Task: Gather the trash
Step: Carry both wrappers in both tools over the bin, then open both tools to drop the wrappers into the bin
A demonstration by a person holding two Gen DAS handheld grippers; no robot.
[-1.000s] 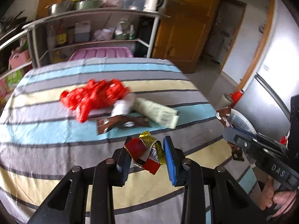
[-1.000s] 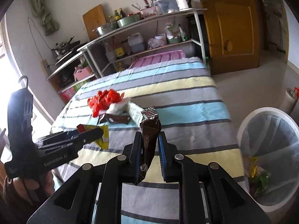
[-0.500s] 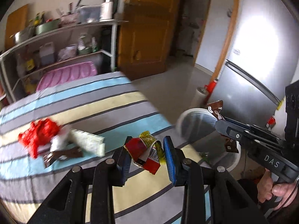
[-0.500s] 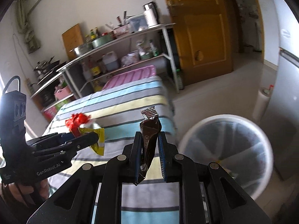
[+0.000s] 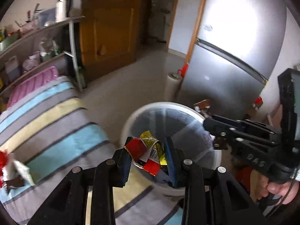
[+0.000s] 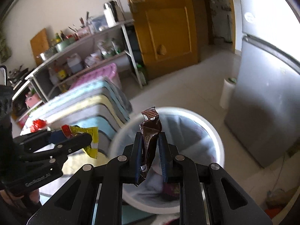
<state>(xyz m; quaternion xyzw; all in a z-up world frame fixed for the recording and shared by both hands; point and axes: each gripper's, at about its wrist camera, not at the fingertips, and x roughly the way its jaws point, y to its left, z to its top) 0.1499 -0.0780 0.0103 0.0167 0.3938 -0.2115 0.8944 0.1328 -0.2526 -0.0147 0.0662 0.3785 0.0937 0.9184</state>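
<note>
Left gripper (image 5: 148, 156): black plastic linkage arms, silver round screws at pivots, blue finger pads (image 5: 169, 155). Right gripper (image 6: 150, 153): same black build, silver screws, blue pads; pale embossed "DAS" lettering on its side. Left's side reads "GenRobot.AI".

A pale tiled floor (image 6: 187, 86) fills the middle. At eleven o'clock a grey metal shelving rack (image 6: 97, 41) crowded with pots and bottles stands against a white plaster wall (image 6: 56, 5). At twelve, an orange-brown wooden door (image 6: 165, 22). At two o'clock a tall silver refrigerator (image 6: 266, 93) catches bright glare. At nine, a striped blue, yellow and grey cloth-covered table (image 5: 46, 116).
</note>
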